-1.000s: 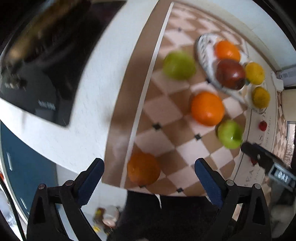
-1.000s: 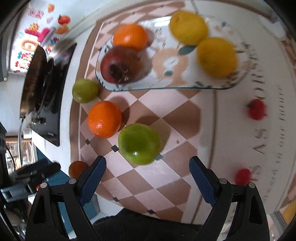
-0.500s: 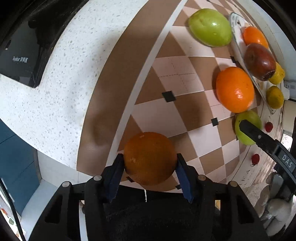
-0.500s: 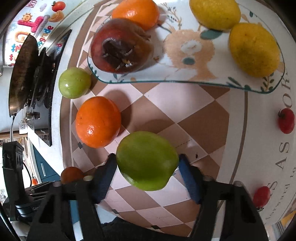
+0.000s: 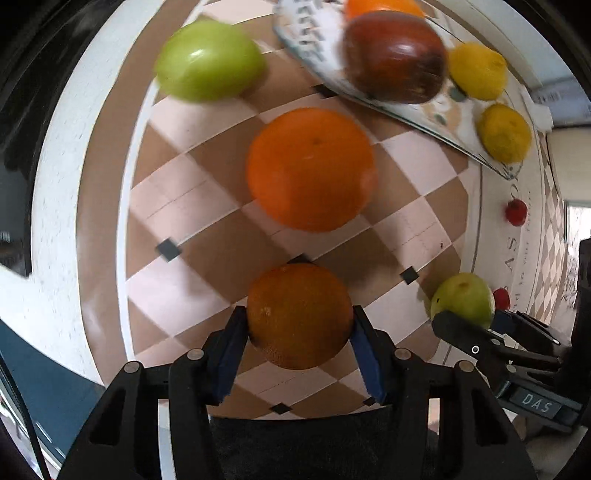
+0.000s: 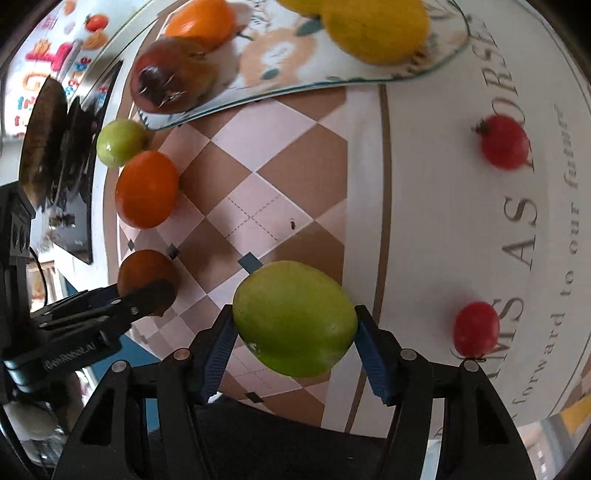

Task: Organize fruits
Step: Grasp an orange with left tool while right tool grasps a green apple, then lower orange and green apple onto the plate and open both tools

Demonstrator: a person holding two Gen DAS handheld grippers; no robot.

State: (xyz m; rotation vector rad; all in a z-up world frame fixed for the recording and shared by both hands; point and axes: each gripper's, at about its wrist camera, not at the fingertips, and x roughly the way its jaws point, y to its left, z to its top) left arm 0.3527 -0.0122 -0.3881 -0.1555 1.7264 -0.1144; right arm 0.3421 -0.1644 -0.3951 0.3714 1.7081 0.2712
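My left gripper is shut on a dark orange, held just above the checkered mat. My right gripper is shut on a green apple, also held above the mat. Each shows in the other view: the green apple at the right, the dark orange at the left. A bright orange and a second green apple lie on the mat beyond. A glass plate at the back holds a dark red apple, an orange and two lemons.
Two small red tomatoes lie on the white part of the mat to the right. A black stove with a pan is at the far left. The counter edge drops off at the near left.
Both grippers closed on their fruit, then lifted it and moved forward toward the plate. The left view has swung right, so the bright orange now sits straight ahead.
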